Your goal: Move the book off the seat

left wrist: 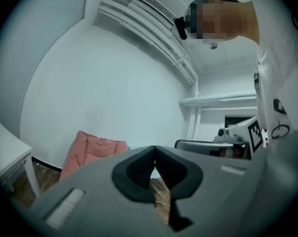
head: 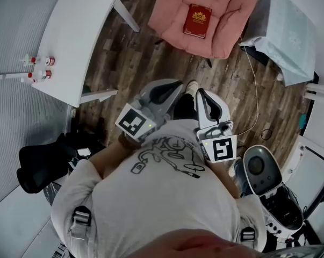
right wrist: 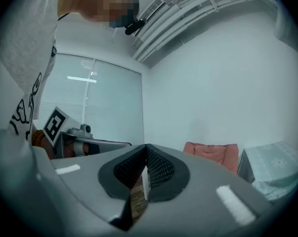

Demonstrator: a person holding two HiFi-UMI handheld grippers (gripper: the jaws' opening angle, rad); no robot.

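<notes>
While fingers (head: 163, 92) are closed, the book (head: 198, 20) lies well beyond.

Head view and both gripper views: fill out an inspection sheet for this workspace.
Surface: wood floor, nothing lying between the person and the chair.
Job's things: red book lies flat on the pink chair seat, untouched.
Clutter: small bottles on the white table; black bag on the floor at left; white machine at right.
Grippers: left claw shut, empty; right claw shut, empty; both held at the person's chest, far from the chair.
Cables: thin cable across the floor right of the chair.
Surroundings: white walls; cloth-covered stand beside the chair.
</notes>
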